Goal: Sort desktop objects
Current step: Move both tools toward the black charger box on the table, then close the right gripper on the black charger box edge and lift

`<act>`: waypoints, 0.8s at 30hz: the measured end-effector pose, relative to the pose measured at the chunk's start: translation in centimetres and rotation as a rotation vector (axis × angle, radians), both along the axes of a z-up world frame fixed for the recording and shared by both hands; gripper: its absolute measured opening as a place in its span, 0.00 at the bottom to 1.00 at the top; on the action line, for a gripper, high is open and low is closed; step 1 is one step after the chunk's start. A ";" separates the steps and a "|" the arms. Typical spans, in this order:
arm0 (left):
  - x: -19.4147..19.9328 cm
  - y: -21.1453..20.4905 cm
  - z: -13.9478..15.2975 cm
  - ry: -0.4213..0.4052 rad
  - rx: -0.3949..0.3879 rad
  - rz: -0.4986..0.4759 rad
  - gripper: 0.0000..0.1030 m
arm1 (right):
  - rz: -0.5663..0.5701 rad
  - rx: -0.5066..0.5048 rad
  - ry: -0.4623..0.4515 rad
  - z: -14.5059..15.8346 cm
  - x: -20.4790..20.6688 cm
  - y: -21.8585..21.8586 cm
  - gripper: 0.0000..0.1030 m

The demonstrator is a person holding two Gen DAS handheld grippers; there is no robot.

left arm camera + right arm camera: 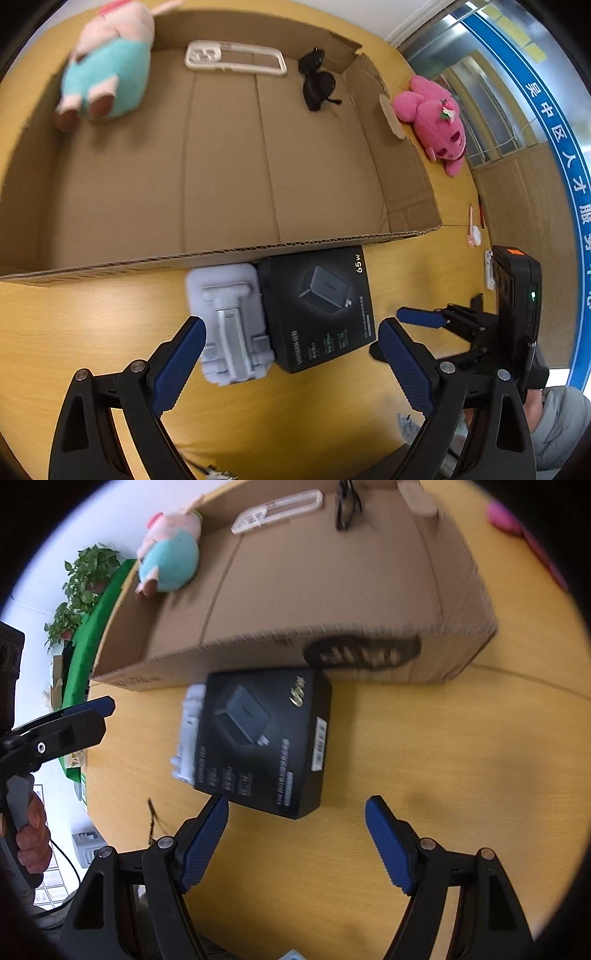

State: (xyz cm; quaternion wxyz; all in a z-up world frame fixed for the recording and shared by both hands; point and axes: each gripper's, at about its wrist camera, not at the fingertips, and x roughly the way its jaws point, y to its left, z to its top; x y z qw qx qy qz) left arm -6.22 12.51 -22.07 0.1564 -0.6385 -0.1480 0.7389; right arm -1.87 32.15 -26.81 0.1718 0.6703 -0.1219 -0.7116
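Note:
A black charger box (pixel 317 310) and a white folding phone stand (pixel 231 321) lie side by side on the yellow table, just in front of an open cardboard box (pixel 221 155). My left gripper (pixel 291 332) is open, low over both items. My right gripper (pixel 295 808) is open, just short of the charger box (pixel 264 738), with the stand (pixel 188 734) beyond it to the left. In the cardboard box lie a pig plush (pixel 107 70), a clear phone case (pixel 236 59) and black sunglasses (pixel 317 81).
A pink plush (pixel 436 118) sits on the table right of the cardboard box. A pen and small items (pixel 474 229) lie further right. The right gripper's body (pixel 480 317) is beside my left one. Plants and a green surface (pixel 85 590) are off the table's left edge.

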 end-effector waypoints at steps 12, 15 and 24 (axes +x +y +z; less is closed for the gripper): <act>-0.9 3.2 -6.0 -0.109 0.106 -0.049 0.91 | 0.078 -0.053 0.036 -1.4 -1.5 -1.1 0.74; -0.8 3.8 -6.5 -0.111 0.133 -0.047 0.90 | 0.098 -0.068 0.027 -2.2 -1.9 -1.4 0.74; -0.7 6.3 -6.8 -0.120 0.163 -0.075 0.85 | 0.094 -0.086 -0.003 -2.9 0.3 0.0 0.77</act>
